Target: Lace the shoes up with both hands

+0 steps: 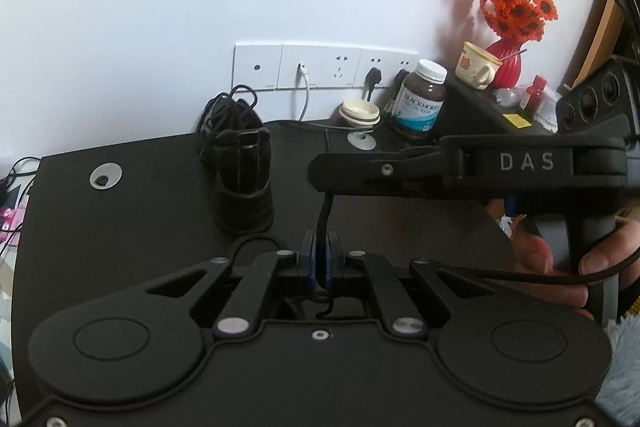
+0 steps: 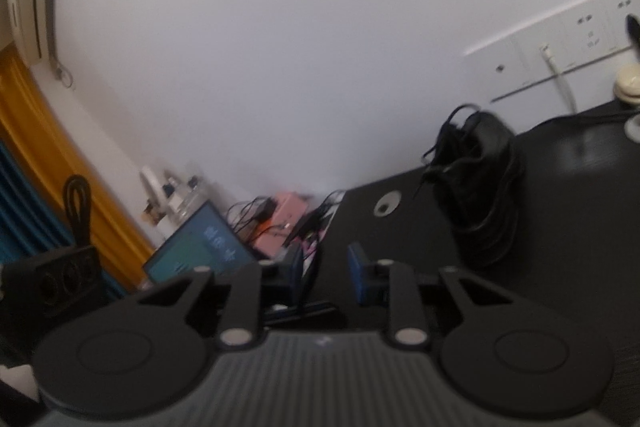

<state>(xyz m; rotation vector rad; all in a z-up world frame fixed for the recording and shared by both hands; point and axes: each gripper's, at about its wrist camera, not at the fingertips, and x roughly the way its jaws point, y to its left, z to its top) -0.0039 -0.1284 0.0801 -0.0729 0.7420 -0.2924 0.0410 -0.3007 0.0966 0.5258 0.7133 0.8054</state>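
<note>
Left gripper (image 1: 320, 259), lower centre, clamped tight on black shoelace (image 1: 323, 217) running up to right gripper (image 1: 320, 167) at mid-right. Right gripper's pads parted, thin lace between, grip uncertain. Black shoe (image 1: 244, 187) upright on dark desk (image 1: 132, 227), centre-left.
</note>
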